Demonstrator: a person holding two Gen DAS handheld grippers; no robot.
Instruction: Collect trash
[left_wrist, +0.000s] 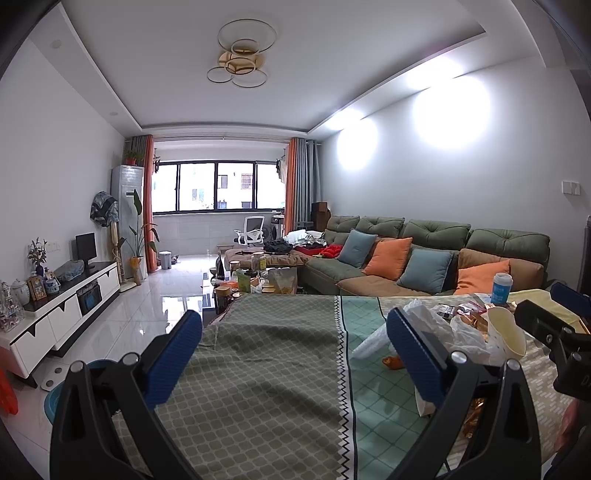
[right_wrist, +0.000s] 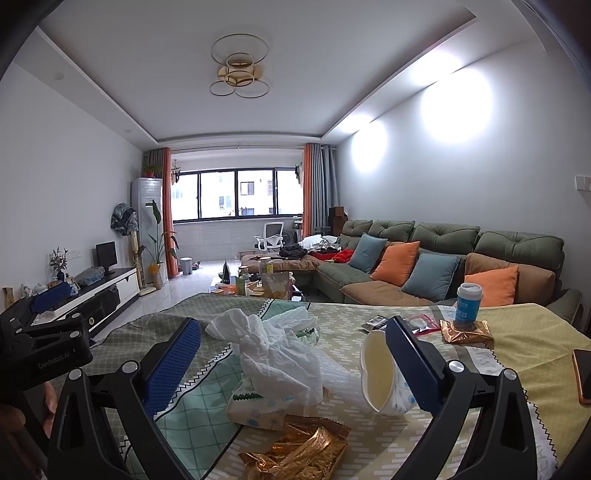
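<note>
Trash lies on a table under a green patterned cloth (left_wrist: 266, 369). My left gripper (left_wrist: 295, 332) is open and empty over bare cloth, left of the pile. My right gripper (right_wrist: 295, 339) is open above the pile. Between its fingers lie a crumpled white tissue (right_wrist: 273, 350), a tissue pack (right_wrist: 255, 406) and a gold snack wrapper (right_wrist: 306, 450). A tipped paper cup (right_wrist: 380, 373) rests against the right finger. The cup (left_wrist: 506, 332) and white plastic (left_wrist: 428, 321) also show in the left wrist view.
A blue-white cup (right_wrist: 468, 302) stands on a gold wrapper (right_wrist: 467, 330) at the table's far right. Small packets (right_wrist: 421, 323) lie near it. A phone (right_wrist: 583, 373) lies at the right edge. A sofa (right_wrist: 443, 266) and a cluttered coffee table (right_wrist: 266, 280) stand beyond.
</note>
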